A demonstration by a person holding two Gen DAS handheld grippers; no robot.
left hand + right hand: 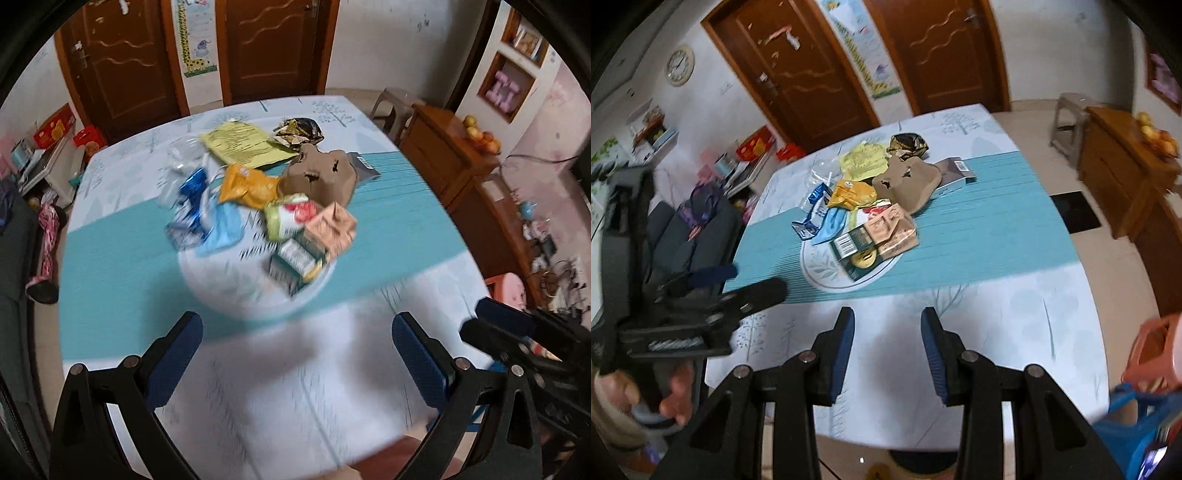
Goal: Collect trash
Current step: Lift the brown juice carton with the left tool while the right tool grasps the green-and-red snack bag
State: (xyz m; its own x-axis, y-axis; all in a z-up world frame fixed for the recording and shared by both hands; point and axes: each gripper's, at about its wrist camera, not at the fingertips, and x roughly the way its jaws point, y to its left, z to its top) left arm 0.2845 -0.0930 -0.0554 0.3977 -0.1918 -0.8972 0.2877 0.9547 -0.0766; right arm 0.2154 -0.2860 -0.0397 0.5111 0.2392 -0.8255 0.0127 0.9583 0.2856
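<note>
A pile of trash lies mid-table around a white plate (236, 291) (822, 271): a brown crumpled paper bag (319, 177) (905, 181), an orange wrapper (245, 186) (851, 194), a yellow packet (240, 142) (864, 158), a blue wrapper (194, 184) (818, 192), a pink carton (330, 229) (894, 229) and a green box (295, 262) (855, 251). My left gripper (297, 343) is open and empty, over the near table. My right gripper (888, 339) is open and empty, also short of the pile.
The table (1015, 317) has a white and teal cloth. A grey box (955, 171) lies behind the bag. A wooden cabinet (454, 162) with fruit stands right, a dark sofa (687, 229) left, a blue bag (1137, 424) at lower right.
</note>
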